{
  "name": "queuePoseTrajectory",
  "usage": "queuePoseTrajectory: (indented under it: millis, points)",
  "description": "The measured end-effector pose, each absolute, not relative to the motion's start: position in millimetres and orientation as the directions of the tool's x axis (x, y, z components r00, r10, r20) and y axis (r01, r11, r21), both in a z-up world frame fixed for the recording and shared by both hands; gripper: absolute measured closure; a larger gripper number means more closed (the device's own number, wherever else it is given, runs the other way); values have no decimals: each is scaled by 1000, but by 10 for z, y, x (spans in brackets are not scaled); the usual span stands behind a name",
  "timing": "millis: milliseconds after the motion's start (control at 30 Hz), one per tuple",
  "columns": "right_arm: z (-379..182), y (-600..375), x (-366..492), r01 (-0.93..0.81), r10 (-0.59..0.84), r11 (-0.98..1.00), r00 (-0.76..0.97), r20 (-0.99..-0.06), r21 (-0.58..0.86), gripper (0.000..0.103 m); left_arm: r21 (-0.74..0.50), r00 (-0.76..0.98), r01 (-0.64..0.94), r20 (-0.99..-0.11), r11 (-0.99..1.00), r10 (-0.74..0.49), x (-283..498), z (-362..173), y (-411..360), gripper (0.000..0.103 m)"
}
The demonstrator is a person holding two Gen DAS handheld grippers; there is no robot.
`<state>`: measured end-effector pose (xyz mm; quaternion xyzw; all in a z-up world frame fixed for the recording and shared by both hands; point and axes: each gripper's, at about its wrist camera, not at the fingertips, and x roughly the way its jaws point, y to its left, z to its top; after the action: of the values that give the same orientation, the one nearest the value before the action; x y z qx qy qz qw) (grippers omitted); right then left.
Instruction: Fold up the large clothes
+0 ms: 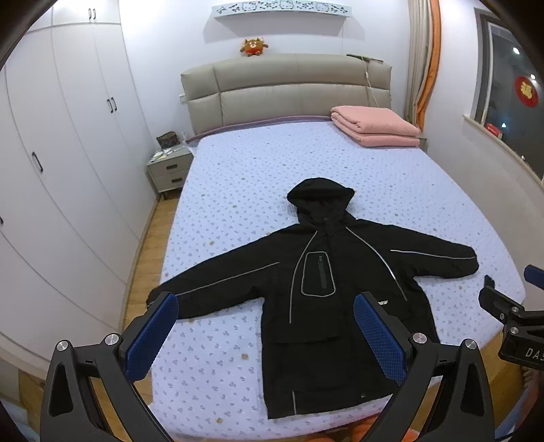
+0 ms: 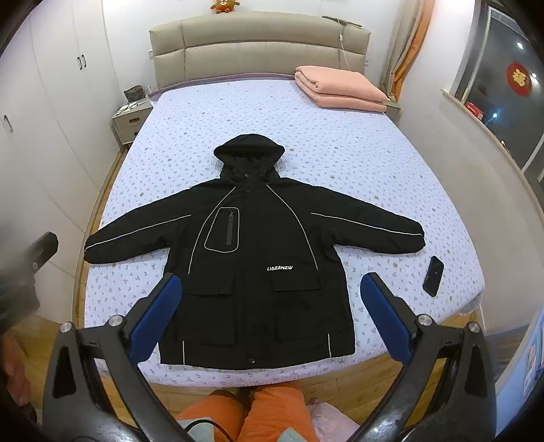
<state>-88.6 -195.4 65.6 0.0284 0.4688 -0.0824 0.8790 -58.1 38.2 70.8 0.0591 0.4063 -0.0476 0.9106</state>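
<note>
1. Two grippers in view, each with two blue-padded fingers. Left gripper (image 1: pixel 265 306), lower centre of its own view: jaws spread fully apart, nothing between the pads, nothing touched. Right gripper (image 2: pixel 271 287), lower centre of its own view: jaws likewise spread wide, empty, clear of the fabric.
2. One black hooded jacket (image 2: pixel 251 244), centre of frame, lies flat and face up on the bed, both sleeves stretched out to the sides, hood towards the headboard, hem at the near edge of the mattress. Grey piping, one zipped chest pocket, two flap pockets and white chest lettering are visible.
3. One dark phone (image 2: pixel 433 276), lower right of frame, lies on the sheet just below the cuff of the sleeve on that side, apart from it.
4. One folded pink quilt (image 2: pixel 340 88), upper right, rests at the head of the bed.
5. One bed (image 2: pixel 340 153) with a pale lilac patterned sheet; one padded beige headboard (image 2: pixel 258 44), upper centre; one plush toy (image 2: pixel 224 5) on top of it.
6. One bedside cabinet (image 1: pixel 169 166), upper left; white wardrobe doors (image 1: pixel 68 136) along the left edge; dark window (image 1: pixel 516 102), upper right; wooden floor (image 1: pixel 146 251).
7. Orange trouser legs (image 2: pixel 258 414) of a person, bottom centre.
</note>
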Motion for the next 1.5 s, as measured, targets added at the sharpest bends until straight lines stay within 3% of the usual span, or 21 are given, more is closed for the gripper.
queuePoseTrajectory:
  millis: [467,1067,1500]
  points:
    - [782,-2054,-893,171,-129,984,550,-825,-40,0,75,672,163,-738,984,-55,-579,754,107,0]
    - [685,-3129,-493,114,-55,993,517,-854,5,0,93,656,99,-755,991,6,-147,957,-1402,0]
    - [256,-3793,16,14,74,996,416,-907,88,0,120,579,-26,-807,992,113,220,710,-2134,0]
